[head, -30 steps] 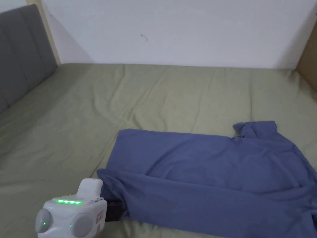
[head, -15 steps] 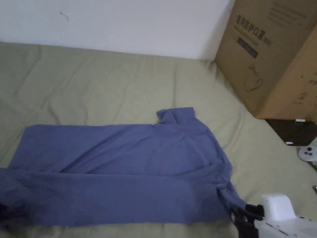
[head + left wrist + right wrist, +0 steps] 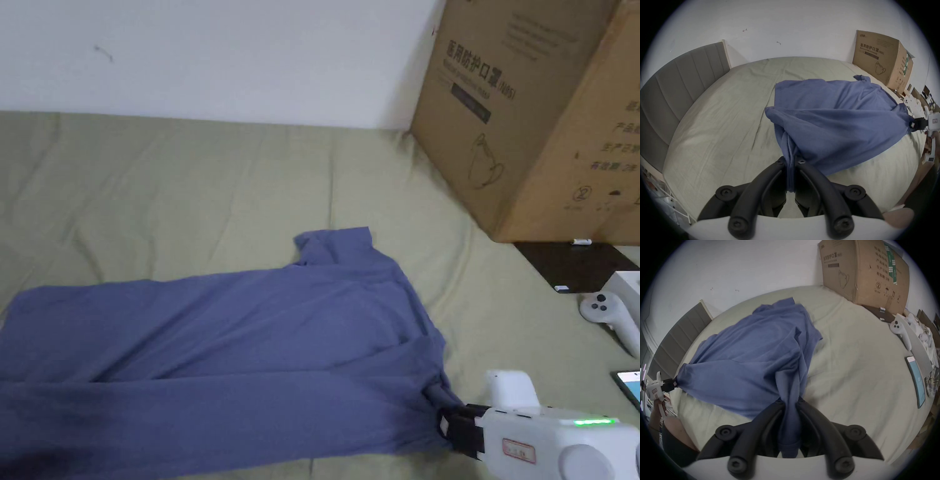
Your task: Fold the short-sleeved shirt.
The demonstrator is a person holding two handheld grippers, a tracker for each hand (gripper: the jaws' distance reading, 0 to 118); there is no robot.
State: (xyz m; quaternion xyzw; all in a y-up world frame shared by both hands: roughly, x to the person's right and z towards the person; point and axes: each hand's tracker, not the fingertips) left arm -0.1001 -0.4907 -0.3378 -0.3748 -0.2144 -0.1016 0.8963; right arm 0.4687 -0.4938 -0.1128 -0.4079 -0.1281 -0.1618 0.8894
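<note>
A blue short-sleeved shirt (image 3: 237,350) lies lengthwise on the olive bed sheet (image 3: 187,187), its near long side doubled over the body. My right gripper (image 3: 445,426) is shut on the shirt's near right corner, with bunched cloth between its jaws in the right gripper view (image 3: 790,400). My left gripper (image 3: 791,161) is shut on the near left corner, a rope of fabric (image 3: 790,175) pinched between its jaws. The shirt (image 3: 834,116) hangs stretched between both grippers. A collar or sleeve end (image 3: 334,244) sticks up at the far right.
A large cardboard box (image 3: 537,119) stands at the bed's far right corner. A white controller (image 3: 609,315), a phone (image 3: 628,384) and a dark board (image 3: 578,265) lie along the right edge. A grey headboard (image 3: 675,84) bounds the left end. Open sheet lies beyond the shirt.
The head camera has swung from the left end of the shirt to its right end. The near edge of the shirt stays gripped and stretched; the shirt itself has hardly shifted.
</note>
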